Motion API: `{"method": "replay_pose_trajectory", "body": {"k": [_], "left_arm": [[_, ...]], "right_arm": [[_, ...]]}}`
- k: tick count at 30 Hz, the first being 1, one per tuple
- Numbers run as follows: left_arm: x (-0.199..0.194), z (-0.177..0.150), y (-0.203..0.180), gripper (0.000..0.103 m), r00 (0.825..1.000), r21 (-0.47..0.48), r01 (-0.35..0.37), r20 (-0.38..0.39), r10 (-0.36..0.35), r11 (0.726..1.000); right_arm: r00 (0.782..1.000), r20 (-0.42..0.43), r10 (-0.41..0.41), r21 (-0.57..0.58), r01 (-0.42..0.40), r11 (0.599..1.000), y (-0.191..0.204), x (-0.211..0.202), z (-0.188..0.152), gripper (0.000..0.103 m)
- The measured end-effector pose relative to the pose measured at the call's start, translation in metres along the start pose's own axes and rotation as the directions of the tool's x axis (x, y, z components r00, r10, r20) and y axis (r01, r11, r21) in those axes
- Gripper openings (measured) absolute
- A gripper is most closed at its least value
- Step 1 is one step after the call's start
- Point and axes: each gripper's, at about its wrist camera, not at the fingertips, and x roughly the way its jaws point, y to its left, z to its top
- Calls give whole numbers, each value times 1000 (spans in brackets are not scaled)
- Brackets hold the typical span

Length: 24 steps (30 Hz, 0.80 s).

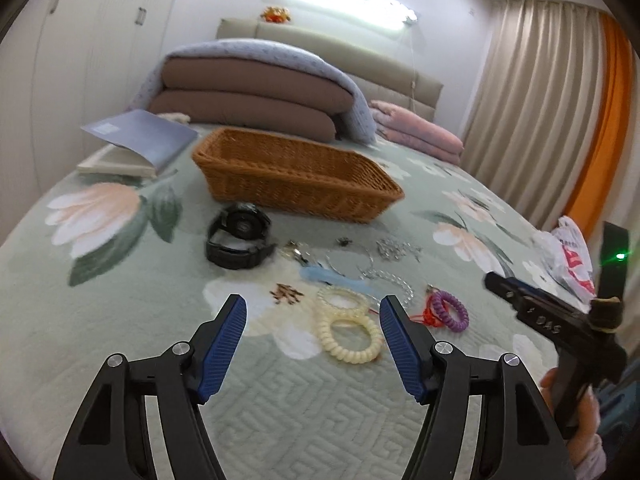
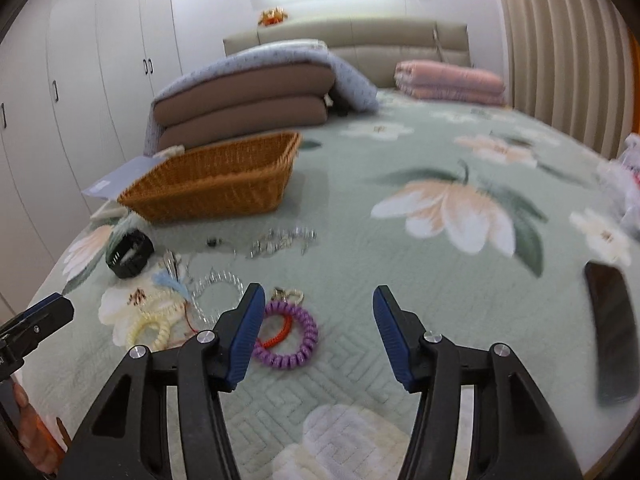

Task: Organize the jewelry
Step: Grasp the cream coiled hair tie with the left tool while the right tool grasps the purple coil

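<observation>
Jewelry lies scattered on the green floral bedspread. In the left wrist view I see a black watch (image 1: 237, 241), cream spiral hair ties (image 1: 349, 332), a purple spiral bracelet (image 1: 452, 309), a clear bead bracelet (image 1: 394, 284), a blue feather piece (image 1: 334, 277) and a silver chain (image 1: 398, 249). A brown wicker basket (image 1: 296, 174) stands behind them. My left gripper (image 1: 313, 312) is open above the cream ties. My right gripper (image 2: 319, 304) is open, just right of the purple bracelet (image 2: 287, 336). The basket (image 2: 216, 184) is far left there.
A notebook on a book (image 1: 136, 142) lies left of the basket. Folded quilts (image 1: 256, 92) and pink blankets (image 1: 420, 132) sit at the headboard. A plastic bag (image 1: 570, 256) lies at the right. A dark phone (image 2: 612, 328) lies right of my right gripper.
</observation>
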Motion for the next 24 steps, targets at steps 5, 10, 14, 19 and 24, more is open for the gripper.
{"method": "replay_pose_trajectory", "body": {"k": [5, 10, 14, 19, 24], "left_arm": [[28, -10, -4, 63, 994, 10, 23, -104, -22, 1000], [47, -9, 3, 63, 987, -31, 25, -155, -30, 999], [60, -14, -1, 59, 981, -20, 21, -194, -25, 1000], [68, -17, -16, 45, 979, 64, -35, -197, 47, 997], [68, -20, -24, 13, 980, 124, -35, -192, 59, 992]], "right_arm": [[998, -61, 15, 14, -15, 1000, -6, 17, -7, 61], [995, -96, -10, -22, 8, 1000, 1, 31, -9, 59], [994, -109, -32, -68, 24, 997, 9, 36, -12, 49], [991, -120, -52, -136, 35, 990, 22, 41, -16, 25], [994, -87, -68, -201, 49, 978, 34, 34, -21, 14]]}}
